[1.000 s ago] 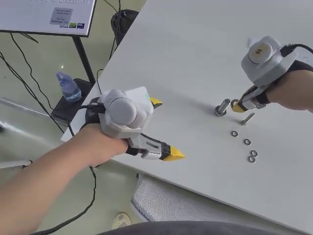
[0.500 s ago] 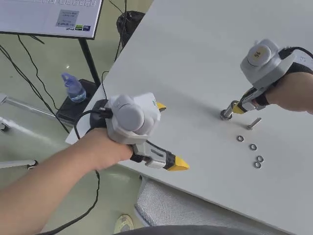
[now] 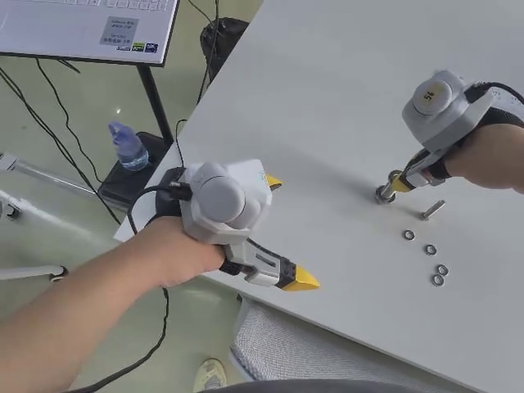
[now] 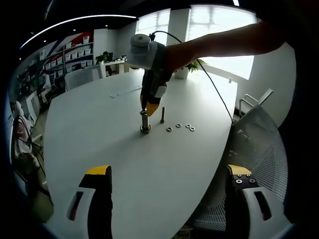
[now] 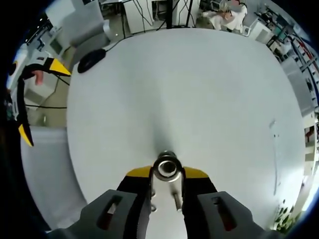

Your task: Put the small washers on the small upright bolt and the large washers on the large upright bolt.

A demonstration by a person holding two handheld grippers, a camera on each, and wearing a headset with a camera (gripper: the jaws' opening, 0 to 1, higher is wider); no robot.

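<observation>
Steel large bolt (image 3: 383,194) upright, pinched by right hand-held gripper (image 3: 398,184).

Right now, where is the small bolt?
In the head view, the small bolt stands on the white table, right of the large bolt, just beyond the row of washers.

The large bolt (image 3: 383,195) stands upright on the desk, well in from its near edge. It is a stubby steel shaft with a wider base, and its top sits between the yellow-tipped jaws of the right gripper (image 3: 396,185), where a steel ring shows end-on that may be a washer or the bolt's own tip. Just beside it the thin small bolt (image 4: 162,114) stands upright, and four small washers (image 3: 430,250) lie flat in a loose row toward the near edge.
</observation>
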